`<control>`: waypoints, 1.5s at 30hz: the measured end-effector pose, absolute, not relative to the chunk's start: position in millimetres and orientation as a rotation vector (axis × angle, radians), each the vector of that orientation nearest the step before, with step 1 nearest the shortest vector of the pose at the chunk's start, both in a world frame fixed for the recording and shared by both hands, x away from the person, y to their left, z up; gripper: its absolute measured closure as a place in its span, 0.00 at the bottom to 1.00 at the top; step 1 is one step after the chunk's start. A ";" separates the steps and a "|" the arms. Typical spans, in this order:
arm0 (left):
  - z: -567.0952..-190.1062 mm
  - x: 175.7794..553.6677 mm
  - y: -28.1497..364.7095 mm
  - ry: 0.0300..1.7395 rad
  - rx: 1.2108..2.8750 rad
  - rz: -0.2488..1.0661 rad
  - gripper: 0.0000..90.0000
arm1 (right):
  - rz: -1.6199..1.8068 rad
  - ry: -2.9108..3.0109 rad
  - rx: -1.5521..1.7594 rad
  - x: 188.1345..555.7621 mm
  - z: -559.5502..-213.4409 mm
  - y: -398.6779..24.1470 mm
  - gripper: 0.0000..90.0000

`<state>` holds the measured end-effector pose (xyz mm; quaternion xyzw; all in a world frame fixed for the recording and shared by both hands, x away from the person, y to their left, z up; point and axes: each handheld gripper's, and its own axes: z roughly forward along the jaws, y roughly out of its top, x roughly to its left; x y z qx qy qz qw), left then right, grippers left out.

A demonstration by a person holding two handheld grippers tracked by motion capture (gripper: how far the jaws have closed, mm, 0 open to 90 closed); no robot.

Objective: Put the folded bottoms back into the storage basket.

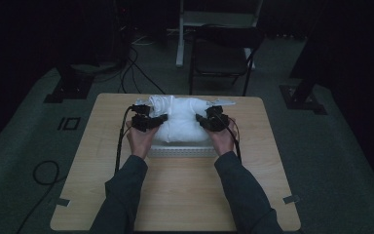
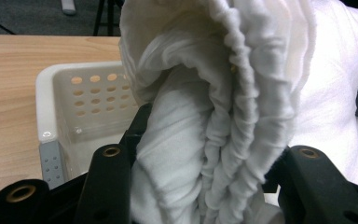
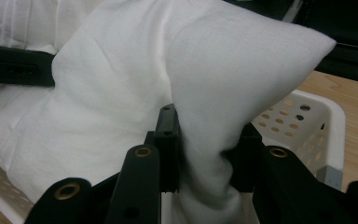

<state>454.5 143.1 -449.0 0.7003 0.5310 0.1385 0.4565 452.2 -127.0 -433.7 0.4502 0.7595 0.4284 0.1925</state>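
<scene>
Sleeved forearms come in nearest the lens in the high view, each hand carrying a gripper up to a bulky white bundle of cloth (image 1: pixel 182 122) that sits on a white perforated basket (image 1: pixel 182 151) at the far middle of the wooden table (image 1: pixel 175 195). At the bundle's left end the left gripper (image 1: pixel 148 121) bites into the fabric, and at its right end the right gripper (image 1: pixel 209 120) does the same, so the cloth lies stretched between the two. A dark folding chair (image 1: pixel 224 53) stands beyond the table on the floor. From the left gripper view, thick ruffled folds of the cloth (image 2: pixel 214 116) rise straight up between the two black jaws, which are clenched on them from both sides; the basket's holed wall (image 2: pixel 91 100) lies just beyond and to the left of the jaws, with bare tabletop farther left. From the right gripper view, a smooth peaked fold of the same cloth (image 3: pixel 223 84) stands pinched tight between the jaws, the basket's rim (image 3: pixel 326 116) shows just to their right, and the other gripper's black jaw (image 3: pixel 21 67) grips the fabric farther off at upper left.
</scene>
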 end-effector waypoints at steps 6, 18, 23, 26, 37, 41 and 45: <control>-452.9 456.7 142.9 1.311 1.749 0.340 0.59 | 1.191 2.144 1.270 454.0 -438.4 -126.4 0.79; -460.2 459.9 139.7 1.330 1.772 0.332 0.59 | 1.166 2.162 1.289 458.5 -447.0 -126.9 0.79; -462.4 460.7 137.5 1.338 1.780 0.331 0.59 | 1.154 2.165 1.300 459.9 -449.8 -127.5 0.79; -463.7 461.1 136.6 1.342 1.782 0.331 0.59 | 1.150 2.168 1.305 460.7 -451.5 -127.7 0.79; -469.7 459.8 136.1 1.352 1.802 0.328 0.59 | 1.126 2.191 1.320 462.6 -457.6 -127.1 0.79; -471.4 458.9 135.0 1.357 1.808 0.328 0.59 | 1.121 2.194 1.328 463.4 -461.1 -127.7 0.79; -474.5 458.5 133.6 1.369 1.816 0.330 0.59 | 1.110 2.200 1.338 463.0 -464.0 -127.6 0.79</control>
